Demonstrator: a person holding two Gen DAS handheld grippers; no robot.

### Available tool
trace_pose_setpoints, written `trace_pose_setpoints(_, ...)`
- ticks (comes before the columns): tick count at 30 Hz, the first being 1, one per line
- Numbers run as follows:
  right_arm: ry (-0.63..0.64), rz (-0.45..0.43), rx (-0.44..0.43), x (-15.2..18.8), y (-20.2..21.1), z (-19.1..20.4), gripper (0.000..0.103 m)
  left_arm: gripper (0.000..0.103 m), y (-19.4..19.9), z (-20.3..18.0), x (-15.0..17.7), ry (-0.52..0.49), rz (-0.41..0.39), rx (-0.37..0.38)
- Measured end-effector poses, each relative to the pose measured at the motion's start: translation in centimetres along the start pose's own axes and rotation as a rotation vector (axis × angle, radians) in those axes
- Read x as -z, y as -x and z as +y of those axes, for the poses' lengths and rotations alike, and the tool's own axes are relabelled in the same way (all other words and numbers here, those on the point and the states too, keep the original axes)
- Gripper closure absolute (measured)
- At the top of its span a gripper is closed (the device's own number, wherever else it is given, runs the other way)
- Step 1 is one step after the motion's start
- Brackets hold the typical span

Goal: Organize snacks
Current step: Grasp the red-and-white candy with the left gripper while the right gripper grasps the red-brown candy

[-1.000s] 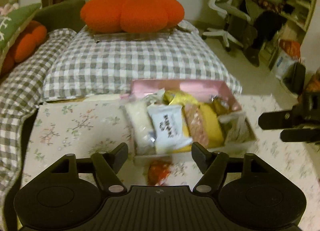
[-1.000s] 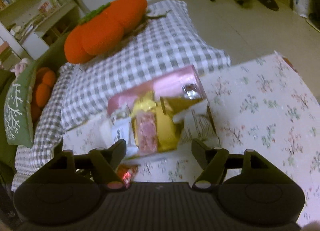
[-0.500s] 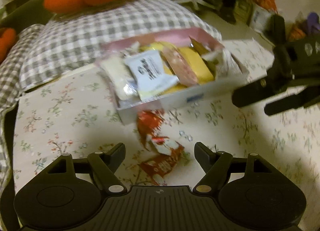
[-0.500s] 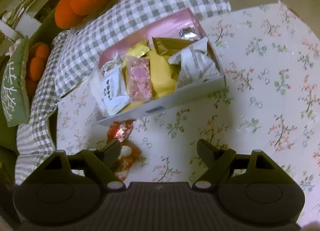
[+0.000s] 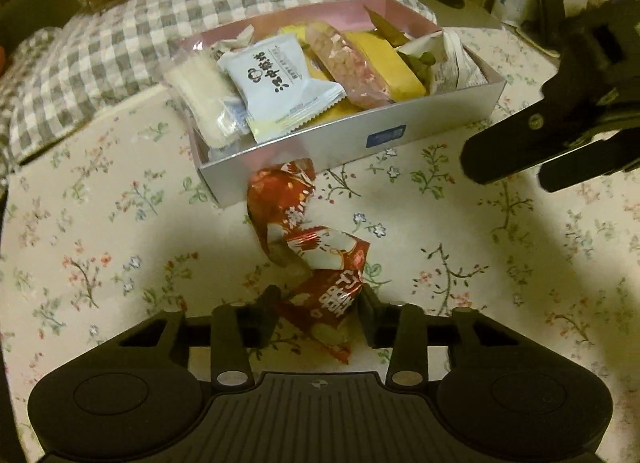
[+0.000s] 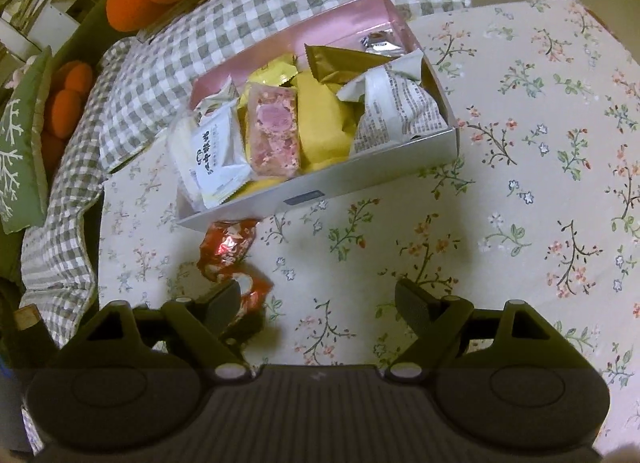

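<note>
Lowered since a second ago, left hand-held gripper [image 5: 318, 313] closes around the red snack wrappers [image 5: 308, 247] on the floral bench [image 5: 100, 255], beside the snack box [image 5: 352, 143]; right hand-held gripper [image 6: 318, 305] hovers wide open, empty

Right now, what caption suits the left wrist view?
Left hand-held gripper closing around red snack wrappers before the snack box.

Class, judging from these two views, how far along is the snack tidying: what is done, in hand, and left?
Done: most packets already sit in the box. In hand: the left gripper has its jaws either side of the red snack strip on the tablecloth, seemingly closing on it. Left: lifting the strip into the box. The right gripper is open and empty.
</note>
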State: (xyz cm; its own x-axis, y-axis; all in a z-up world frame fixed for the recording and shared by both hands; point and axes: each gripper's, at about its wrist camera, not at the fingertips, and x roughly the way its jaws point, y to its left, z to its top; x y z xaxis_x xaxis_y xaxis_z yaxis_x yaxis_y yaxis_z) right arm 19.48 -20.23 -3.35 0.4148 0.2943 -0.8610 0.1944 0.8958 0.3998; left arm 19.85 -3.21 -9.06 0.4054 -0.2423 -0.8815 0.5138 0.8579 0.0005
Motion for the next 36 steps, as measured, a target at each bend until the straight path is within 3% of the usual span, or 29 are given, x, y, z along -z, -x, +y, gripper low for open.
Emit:
trace_pose_setpoints(7,0.023,-0.009,0.022,0.1,-1.3,0.7,0.021,0.072,1.0,1.2,0.3,0.035,0.002,0.028)
trace_pose_setpoints(26,-0.113,0.001,-0.112,-0.1,-7.0,4.6,0.021,0.073,2.1,5.6,2.3,0.106,0.004,0.012)
trace_pose_setpoints(36,-0.103,-0.052,-0.075,-0.7,-8.6,6.0,0.037,0.073,2.0,7.1,2.6,0.132,-0.004,0.001)
